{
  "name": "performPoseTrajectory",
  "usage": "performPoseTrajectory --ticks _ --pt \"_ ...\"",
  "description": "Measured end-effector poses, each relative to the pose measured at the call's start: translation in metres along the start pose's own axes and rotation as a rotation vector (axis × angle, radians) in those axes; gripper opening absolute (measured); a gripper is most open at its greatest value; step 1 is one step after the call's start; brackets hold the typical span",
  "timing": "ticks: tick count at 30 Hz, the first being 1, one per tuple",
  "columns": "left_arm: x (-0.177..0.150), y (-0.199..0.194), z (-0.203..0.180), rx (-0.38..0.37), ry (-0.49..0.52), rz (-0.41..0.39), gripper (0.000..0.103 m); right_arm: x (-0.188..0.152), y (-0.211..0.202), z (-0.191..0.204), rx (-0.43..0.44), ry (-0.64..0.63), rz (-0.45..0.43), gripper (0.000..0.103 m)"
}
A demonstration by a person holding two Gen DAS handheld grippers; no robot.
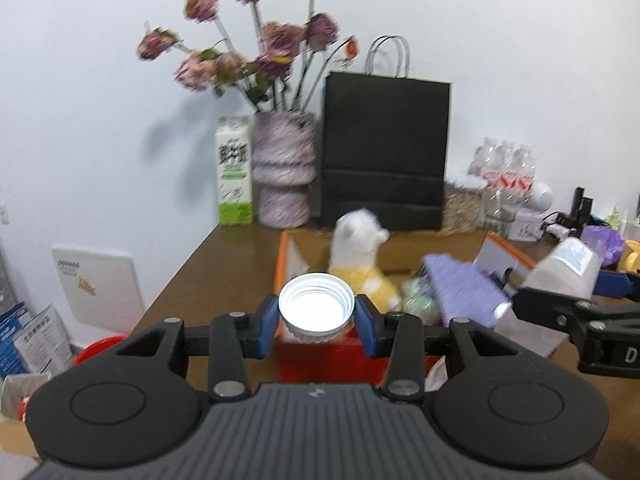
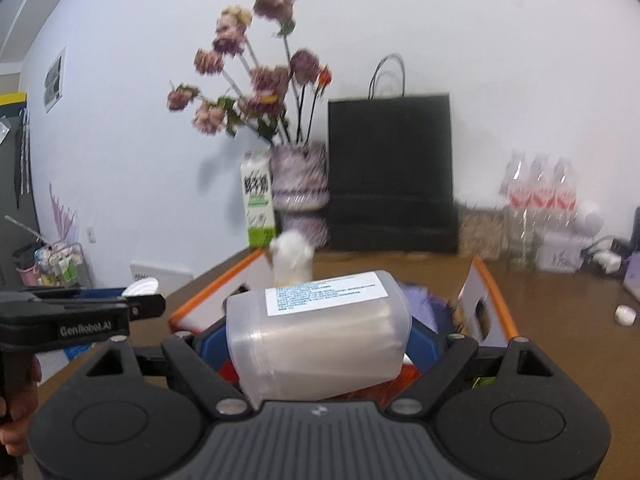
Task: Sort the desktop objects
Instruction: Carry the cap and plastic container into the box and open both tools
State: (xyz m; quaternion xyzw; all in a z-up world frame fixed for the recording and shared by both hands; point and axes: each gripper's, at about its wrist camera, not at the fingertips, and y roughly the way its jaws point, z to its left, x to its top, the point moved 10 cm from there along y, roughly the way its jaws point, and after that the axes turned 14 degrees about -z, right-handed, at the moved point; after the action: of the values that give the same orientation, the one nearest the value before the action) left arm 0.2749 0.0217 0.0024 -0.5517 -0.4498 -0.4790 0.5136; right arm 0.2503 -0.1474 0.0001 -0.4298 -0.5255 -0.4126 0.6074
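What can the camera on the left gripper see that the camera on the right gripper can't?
Only the left wrist view shows the open inside of the white cap pinched by the left gripper, plus the toy's yellow outfit.

Only the right wrist view shows the jar's printed label up close, with the right gripper closed around the jar, and a small white thing lying on the table.

Both show the flowers, the milk carton, the black bag, the white plush toy and the orange-edged box.
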Motion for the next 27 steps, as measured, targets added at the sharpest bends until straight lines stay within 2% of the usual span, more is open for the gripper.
performPoseTrajectory --ticks 8,15,23,27 --pt "0.034 0.044 -0.044 -0.048 0.007 -0.027 0.041 0.034 0.033 -0.034 -0.037 -0.01 -0.038 0.086" --pt "0.054 0.105 -0.072 -0.055 0.045 -0.024 0.041 0.045 0.089 -0.068 -0.075 -0.017 -0.019 0.086" --pt "0.045 0.175 -0.086 -0.038 0.14 0.043 0.041 0.033 0.15 -0.108 -0.129 -0.002 0.035 0.086" --pt "0.034 0.196 -0.085 -0.047 0.164 0.083 0.041 0.023 0.176 -0.116 -0.107 0.019 0.086 0.086"
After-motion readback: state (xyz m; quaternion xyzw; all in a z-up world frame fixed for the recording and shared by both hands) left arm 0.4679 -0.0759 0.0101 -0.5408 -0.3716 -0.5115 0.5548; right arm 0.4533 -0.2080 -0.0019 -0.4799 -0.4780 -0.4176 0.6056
